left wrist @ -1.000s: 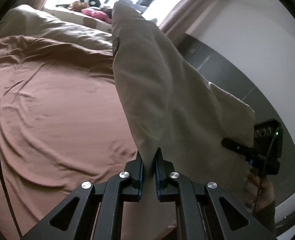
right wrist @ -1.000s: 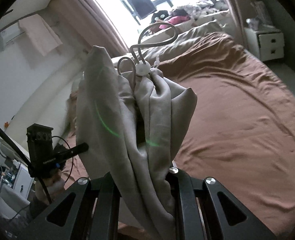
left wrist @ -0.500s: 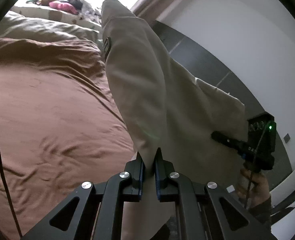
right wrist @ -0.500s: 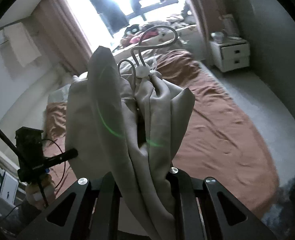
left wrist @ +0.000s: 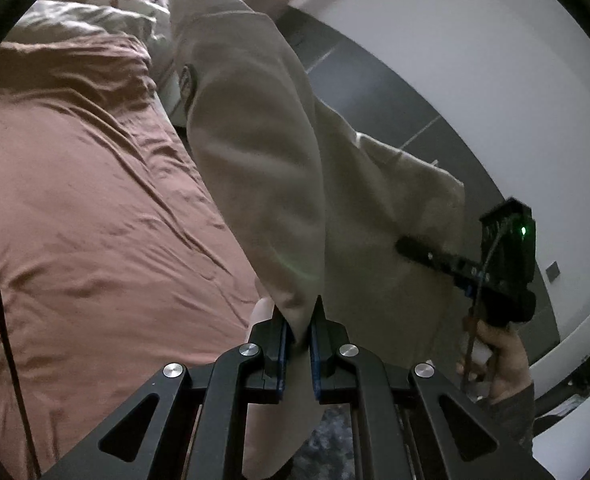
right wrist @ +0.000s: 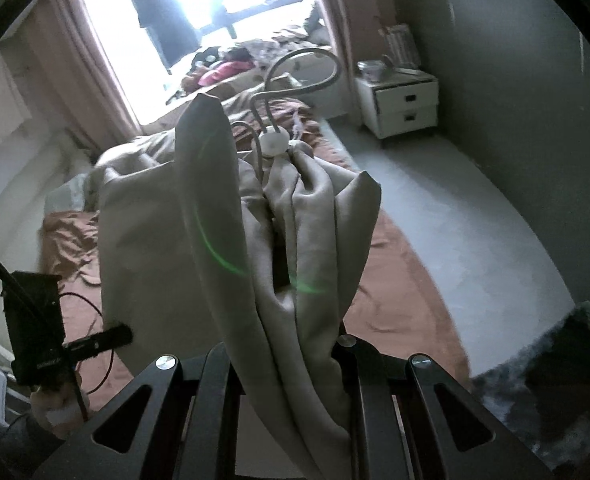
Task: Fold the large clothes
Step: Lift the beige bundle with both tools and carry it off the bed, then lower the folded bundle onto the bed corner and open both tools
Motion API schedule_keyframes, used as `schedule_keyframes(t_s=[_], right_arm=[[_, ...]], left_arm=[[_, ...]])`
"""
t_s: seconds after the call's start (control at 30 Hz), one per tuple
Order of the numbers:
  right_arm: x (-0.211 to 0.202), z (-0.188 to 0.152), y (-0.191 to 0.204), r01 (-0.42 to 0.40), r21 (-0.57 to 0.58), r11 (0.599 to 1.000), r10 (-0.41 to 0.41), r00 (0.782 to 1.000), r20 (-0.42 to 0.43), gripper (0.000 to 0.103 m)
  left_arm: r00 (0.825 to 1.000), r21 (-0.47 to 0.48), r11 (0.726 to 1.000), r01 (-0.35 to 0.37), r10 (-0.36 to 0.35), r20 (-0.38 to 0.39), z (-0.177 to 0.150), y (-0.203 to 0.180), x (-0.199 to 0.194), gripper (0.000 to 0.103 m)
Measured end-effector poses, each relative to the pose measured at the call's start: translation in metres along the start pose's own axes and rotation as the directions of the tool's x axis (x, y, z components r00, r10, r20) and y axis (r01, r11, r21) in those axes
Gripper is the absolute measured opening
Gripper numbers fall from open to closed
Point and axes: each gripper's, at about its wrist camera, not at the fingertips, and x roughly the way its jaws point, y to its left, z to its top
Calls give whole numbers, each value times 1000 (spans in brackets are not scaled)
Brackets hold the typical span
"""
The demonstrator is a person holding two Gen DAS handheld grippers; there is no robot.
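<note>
A large beige garment (left wrist: 263,168) hangs in the air above a bed with brown bedding (left wrist: 87,200), stretched between both tools. The left gripper (left wrist: 299,320) is clamped on a thin edge of the smooth, matte cloth, which rises toward twelve o'clock as a long tapering panel. The right gripper (right wrist: 291,344) is closed on a thick, gathered bunch of the same fabric, where folds crowd together and a pale drawcord (right wrist: 295,76) with a round white toggle (right wrist: 275,142) loops out at twelve o'clock.
</note>
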Motion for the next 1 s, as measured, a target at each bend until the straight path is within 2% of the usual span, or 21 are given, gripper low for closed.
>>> schedule_keyframes(t_s=[0.2,0.3,0.5,0.6,0.7,0.77,0.8,0.87,0.9,0.93,1.0], right_arm=[[50,17,7,65,39,997,-62,995,-75,8],[93,22,9,102,59,993,-93,987,-132,8],[157,37,26,188,49,981,-178,969,-172,11],[194,38,30,262,58,963,-243,944,-223,22],[223,34,37,358,23,933,-342,906,-249,43],[229,35,42,454,-14,891,-446,869,-217,71],[227,35,47,507,-21,862,-502,846,-182,74],[213,33,46,545,20,839,-536,831,-150,74],[200,28,42,544,76,836,-530,835,-145,74],[188,23,39,523,128,843,-507,851,-139,74],[156,2,33,449,244,860,-435,894,-109,74]], left_arm=[[998,-56,998,-3,-1,-67,3,23,50,9],[993,-97,995,-26,14,-118,7,52,86,9],[986,-105,992,-76,59,-159,28,95,121,9],[979,-98,988,-119,100,-180,33,114,137,11],[962,-104,975,-196,170,-213,33,139,156,13],[949,-118,965,-236,203,-241,30,156,166,16],[944,-127,961,-245,207,-255,28,165,169,18],[943,-132,960,-248,208,-261,25,175,169,20],[943,-130,961,-245,205,-261,24,178,168,24],[944,-128,962,-243,204,-261,23,178,168,24],[946,-122,965,-233,196,-259,23,179,166,24]])
